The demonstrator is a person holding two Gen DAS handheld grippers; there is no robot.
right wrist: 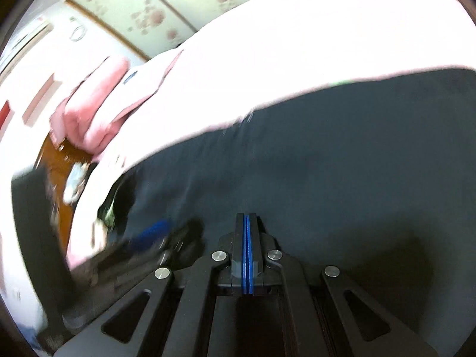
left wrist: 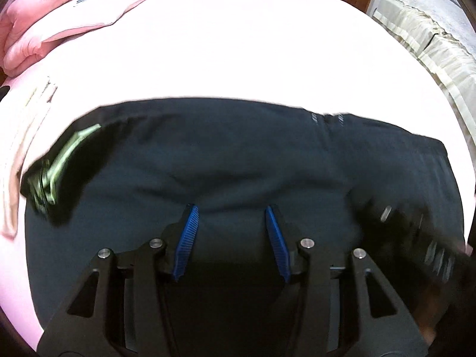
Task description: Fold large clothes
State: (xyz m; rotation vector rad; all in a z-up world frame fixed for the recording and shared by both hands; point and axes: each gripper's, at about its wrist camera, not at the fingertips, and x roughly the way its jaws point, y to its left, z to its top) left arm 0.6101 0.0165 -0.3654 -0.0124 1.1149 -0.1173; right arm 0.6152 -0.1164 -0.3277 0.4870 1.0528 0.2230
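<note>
The dark navy cloth garment (left wrist: 238,154) lies long-side across the pale pink bed sheet (left wrist: 238,44), directly beneath both grippers. The left gripper (left wrist: 232,220) hovers half-open and empty over its near edge. The right gripper (right wrist: 247,223), pressed closed on nothing, points down over the same cloth, neither clearly nearer.

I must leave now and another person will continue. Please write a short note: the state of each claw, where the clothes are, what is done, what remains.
Left claw: open, empty, just over the dark garment.
Right claw: shut, nothing visibly between its pads, also over the garment.
Dark garment: lies spread on the pink bed sheet, with a green label near its left end.
Folded pink quilt: at the bed's far left corner.
Done: the garment is laid out; how many folds it has I cannot tell.
Left: grip an edge and fold.
</note>
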